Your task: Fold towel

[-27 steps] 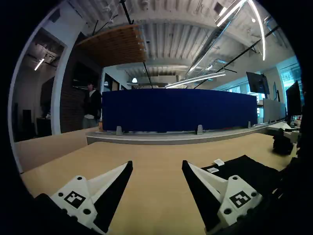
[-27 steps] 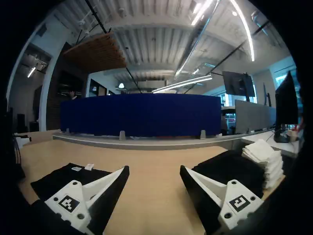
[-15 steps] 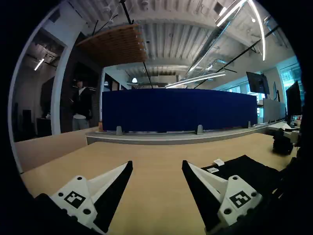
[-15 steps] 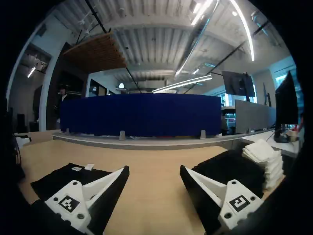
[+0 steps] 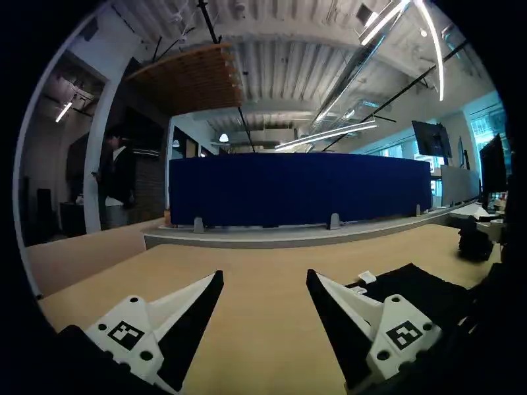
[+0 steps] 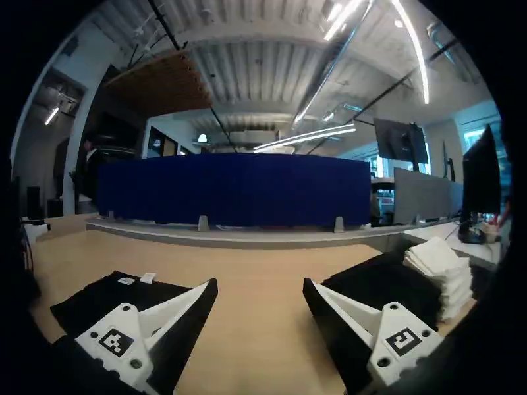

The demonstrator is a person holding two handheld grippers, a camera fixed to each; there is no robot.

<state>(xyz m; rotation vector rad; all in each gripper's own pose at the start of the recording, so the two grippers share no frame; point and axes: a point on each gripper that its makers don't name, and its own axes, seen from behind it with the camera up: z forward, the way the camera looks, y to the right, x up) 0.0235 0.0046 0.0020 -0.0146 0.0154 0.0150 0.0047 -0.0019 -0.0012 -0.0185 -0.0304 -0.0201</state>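
A black towel (image 5: 421, 289) with white tags lies flat on the wooden table, low right in the left gripper view and low left (image 6: 112, 296) in the right gripper view. My left gripper (image 5: 263, 280) hovers low over bare tabletop to the towel's left, fingers apart, nothing between them. My right gripper (image 6: 259, 283) is open too, over bare wood between that towel and a stack of folded black towels (image 6: 388, 283) on its right. A stack of folded white towels (image 6: 444, 266) sits just beyond the black stack.
A blue partition (image 5: 296, 187) on a grey ledge closes off the table's far edge. A person (image 5: 115, 178) stands at far left by a dark wall. Monitors (image 6: 484, 178) and desk clutter stand at the right. A dark object (image 5: 475, 240) sits on the table's right side.
Both views have tilted up very slightly. The person in the background has walked to the left. Both grippers have stayed open.
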